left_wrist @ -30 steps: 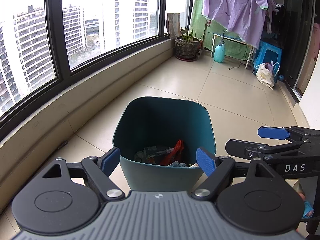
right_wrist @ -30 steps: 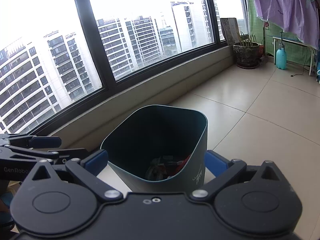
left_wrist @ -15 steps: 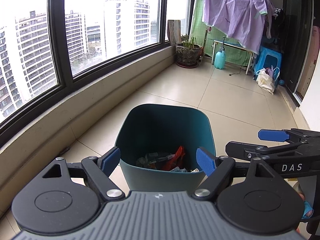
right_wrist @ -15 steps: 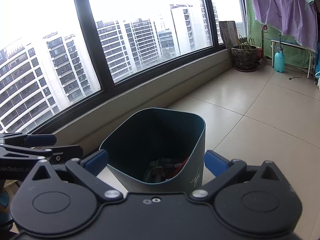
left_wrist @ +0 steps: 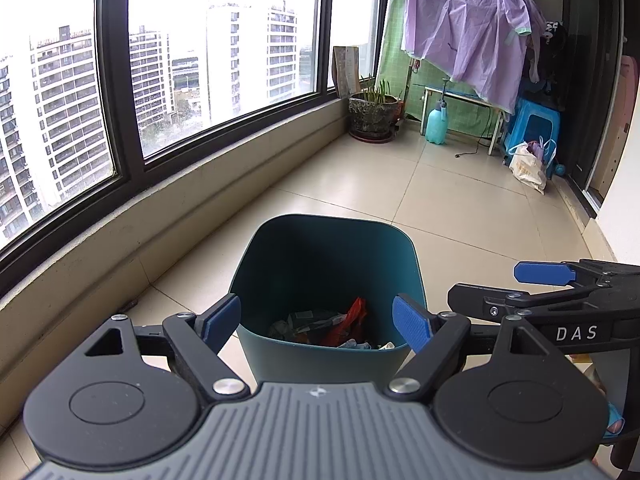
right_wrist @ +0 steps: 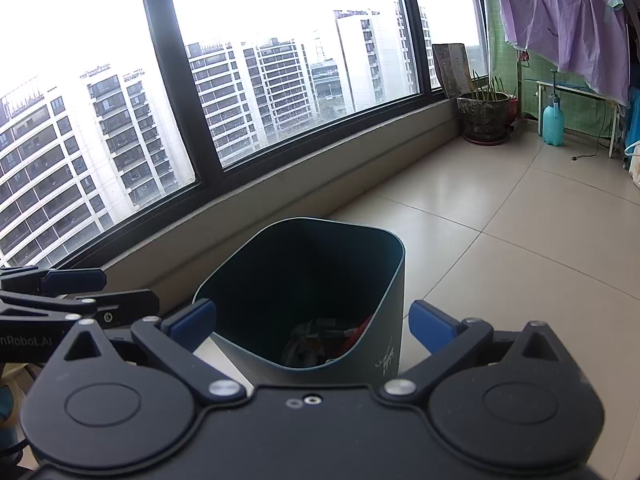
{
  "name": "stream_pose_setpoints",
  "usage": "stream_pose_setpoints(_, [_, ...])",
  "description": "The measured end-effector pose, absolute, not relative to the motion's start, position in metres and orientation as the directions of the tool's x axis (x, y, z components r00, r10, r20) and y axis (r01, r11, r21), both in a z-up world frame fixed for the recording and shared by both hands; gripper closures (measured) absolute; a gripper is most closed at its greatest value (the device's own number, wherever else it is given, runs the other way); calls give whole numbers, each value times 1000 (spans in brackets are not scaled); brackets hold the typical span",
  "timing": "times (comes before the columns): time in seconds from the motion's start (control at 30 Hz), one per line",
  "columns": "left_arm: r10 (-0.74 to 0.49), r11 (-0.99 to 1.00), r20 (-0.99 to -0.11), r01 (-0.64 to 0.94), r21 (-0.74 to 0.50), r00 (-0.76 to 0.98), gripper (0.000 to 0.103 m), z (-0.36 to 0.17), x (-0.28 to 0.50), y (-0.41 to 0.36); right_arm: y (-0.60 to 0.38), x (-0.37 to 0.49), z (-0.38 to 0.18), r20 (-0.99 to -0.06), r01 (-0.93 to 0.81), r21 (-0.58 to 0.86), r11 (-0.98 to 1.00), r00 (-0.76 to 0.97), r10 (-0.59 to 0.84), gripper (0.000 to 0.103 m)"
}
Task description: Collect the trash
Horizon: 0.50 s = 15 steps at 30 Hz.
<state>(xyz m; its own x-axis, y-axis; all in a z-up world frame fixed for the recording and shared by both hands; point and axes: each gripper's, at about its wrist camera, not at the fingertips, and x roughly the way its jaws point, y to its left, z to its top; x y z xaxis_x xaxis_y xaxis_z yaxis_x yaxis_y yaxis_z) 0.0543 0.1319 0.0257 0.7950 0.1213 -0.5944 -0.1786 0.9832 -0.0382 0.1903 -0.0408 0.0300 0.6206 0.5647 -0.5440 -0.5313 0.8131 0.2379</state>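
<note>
A dark teal trash bin point(left_wrist: 408, 268) stands on the tiled floor straight ahead in both wrist views. Crumpled wrappers and a red scrap point(left_wrist: 348, 318) lie at its bottom, also seen as trash point(right_wrist: 320, 340) in the right wrist view. My left gripper point(left_wrist: 318, 322) hangs open just above the bin's near rim, nothing between its blue pads. My right gripper point(right_wrist: 314, 322) is open too, empty, over the bin point(right_wrist: 394, 288). The right gripper point(left_wrist: 544, 280) shows at the right edge of the left wrist view; the left gripper point(right_wrist: 72, 286) shows at the left edge of the right one.
A low wall under large windows point(left_wrist: 120, 224) runs along the left. A potted plant point(left_wrist: 374, 114), a teal spray bottle point(left_wrist: 436, 124), a small table, a blue stool point(left_wrist: 536, 124) and a white bag point(left_wrist: 528, 166) stand at the far end. Purple cloth point(left_wrist: 464, 36) hangs above.
Both grippers have drawn back and tilted up a little, so the bin sits lower and slightly farther in each view. Both stay open.
</note>
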Motion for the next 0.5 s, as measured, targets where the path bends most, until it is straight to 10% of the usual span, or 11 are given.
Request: stream_pose_setpoints(0.5, [119, 984, -599, -177, -38, 792, 20, 27, 55, 134, -44, 192, 31, -540, -531, 251, 809, 617, 573, 0])
